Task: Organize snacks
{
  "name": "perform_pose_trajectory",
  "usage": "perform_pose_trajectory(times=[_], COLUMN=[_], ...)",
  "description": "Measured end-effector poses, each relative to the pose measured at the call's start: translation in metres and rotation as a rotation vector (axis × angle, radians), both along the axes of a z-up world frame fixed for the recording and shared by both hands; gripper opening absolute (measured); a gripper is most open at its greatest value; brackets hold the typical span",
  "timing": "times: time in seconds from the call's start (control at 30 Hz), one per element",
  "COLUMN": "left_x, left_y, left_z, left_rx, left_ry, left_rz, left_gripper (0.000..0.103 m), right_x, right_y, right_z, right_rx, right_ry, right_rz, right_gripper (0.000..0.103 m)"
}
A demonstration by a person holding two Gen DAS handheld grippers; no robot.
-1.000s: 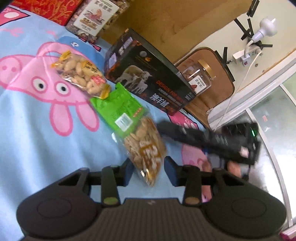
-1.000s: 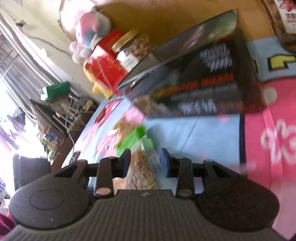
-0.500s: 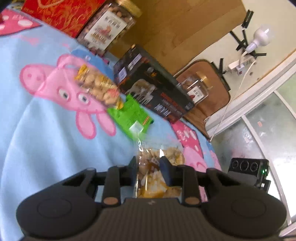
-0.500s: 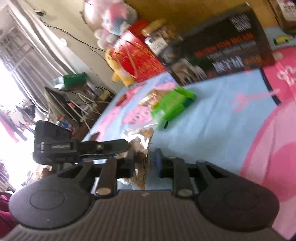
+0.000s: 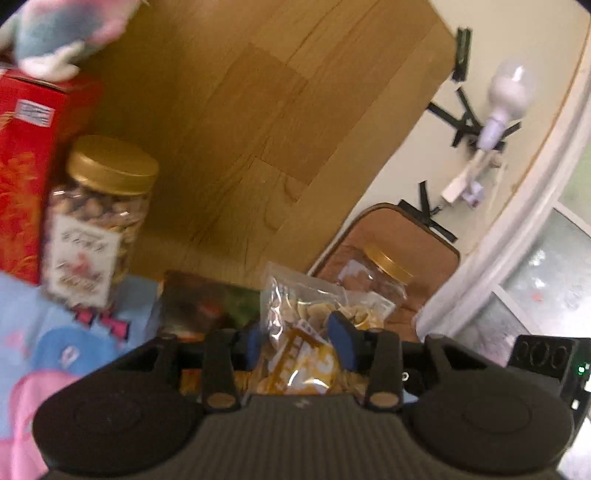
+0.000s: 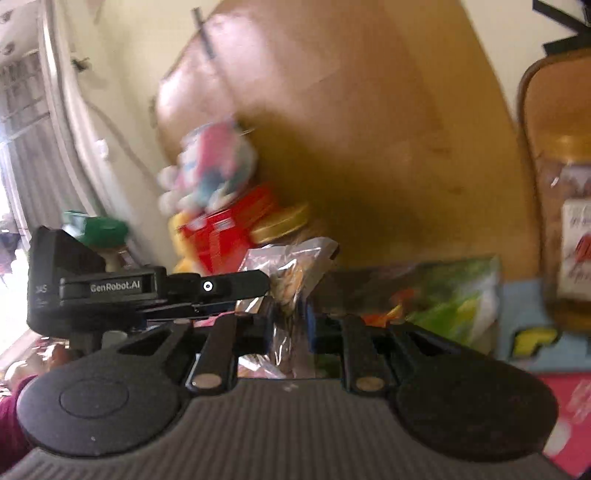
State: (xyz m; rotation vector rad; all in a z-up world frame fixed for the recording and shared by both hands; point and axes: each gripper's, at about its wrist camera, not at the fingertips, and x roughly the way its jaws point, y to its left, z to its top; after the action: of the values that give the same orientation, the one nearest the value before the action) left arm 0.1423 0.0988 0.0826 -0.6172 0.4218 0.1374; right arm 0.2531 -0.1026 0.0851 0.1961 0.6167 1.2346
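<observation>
Lifting step, by the look of it. One clear bag of nuts (image 5: 295, 354), held up in the air above the blue cartoon blanket (image 5: 22, 317).

Left gripper (image 5: 300, 338): blue pads squeezed on the bag from both sides, gold label showing in the middle. Right gripper (image 6: 288, 321): pressed tight on the same bag (image 6: 291, 273), on a thin crinkly part, with the left gripper's black arm poking in from the side just next to it. So, two grippers, one bag, both clamped on it.

Behind the bag: a dark box (image 5: 199, 302) lying flat, a tall jar with a gold lid (image 5: 96, 218) full of nuts, a red box (image 5: 22, 166) beside it with a soft toy (image 5: 55, 33) on top, and a second jar (image 5: 373, 273) further back near a brown cushion (image 5: 406, 236). All quite blurry in the right view.

Next move, as a guess: carry the bag over to sit with the other snacks, maybe near the jars or the dark box. Needs both grippers moving together, or one letting go first. Pulling apart could rip the thin plastic and spill the nuts. Also needs a gentle squeeze, since the bag is soft and slippery and the nuts inside can crack.
</observation>
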Motion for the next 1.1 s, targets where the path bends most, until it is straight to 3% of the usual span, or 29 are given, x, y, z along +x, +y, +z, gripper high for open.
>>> perform_pose_trajectory(times=[0.07, 0.1, 0.17, 0.23, 0.33, 0.43, 0.57, 0.7, 0.77, 0.83, 0.87, 0.9, 1.0, 1.1], left_x=[0.020, 0.028, 0.028, 0.007, -0.055, -0.120, -0.170, -0.172, -0.164, -0.159, -0.158, -0.158, -0.165, -0.167], left_y=[0.000, -0.002, -0.008, -0.009, -0.004, -0.005, -0.011, -0.014, -0.014, -0.014, -0.014, -0.015, -0.013, -0.007], left_z=[-0.009, -0.011, -0.014, -0.015, -0.011, -0.020, -0.047, -0.075, -0.086, -0.096, -0.099, -0.099, -0.096, -0.093], left_rx=[0.015, 0.038, 0.107, 0.107, 0.066, 0.061, 0.034, -0.077, -0.113, -0.170, -0.187, -0.182, -0.161, -0.166], left_ry=[0.029, 0.048, 0.062, 0.022, -0.057, -0.068, 0.009, 0.080, 0.129, 0.152, 0.159, 0.154, 0.138, 0.125], left_rz=[0.023, 0.026, 0.047, 0.061, 0.090, 0.112, 0.136, 0.097, 0.086, 0.066, 0.061, 0.057, 0.055, 0.068], left_gripper=[0.046, 0.046, 0.046, 0.046, 0.046, 0.046, 0.046, 0.044, 0.044, 0.044, 0.044, 0.044, 0.045, 0.047], right_x=[0.015, 0.020, 0.024, 0.027, 0.017, -0.017, -0.063, -0.056, -0.046, -0.039, -0.042, -0.051, -0.094, -0.105], right_y=[0.006, 0.009, 0.010, 0.004, -0.017, -0.035, -0.017, 0.016, 0.028, 0.037, 0.039, 0.035, 0.014, 0.007], right_z=[-0.002, -0.005, -0.011, -0.017, -0.021, -0.027, -0.057, -0.084, -0.086, -0.093, -0.099, -0.100, -0.088, -0.082], right_rx=[-0.035, -0.065, -0.128, -0.156, -0.056, 0.057, -0.009, -0.109, -0.137, -0.164, -0.167, -0.161, -0.158, -0.147], right_ry=[-0.010, -0.042, -0.129, -0.147, -0.092, -0.031, 0.040, 0.123, 0.122, 0.197, 0.252, 0.284, 0.236, 0.192], right_rz=[-0.035, -0.060, -0.163, -0.254, -0.315, -0.210, -0.017, -0.038, -0.064, -0.035, -0.011, -0.003, 0.066, 0.042], right_gripper=[0.025, 0.035, 0.044, 0.044, 0.044, 0.044, 0.044, 0.044, 0.044, 0.032, 0.021, 0.021, 0.024, 0.029])
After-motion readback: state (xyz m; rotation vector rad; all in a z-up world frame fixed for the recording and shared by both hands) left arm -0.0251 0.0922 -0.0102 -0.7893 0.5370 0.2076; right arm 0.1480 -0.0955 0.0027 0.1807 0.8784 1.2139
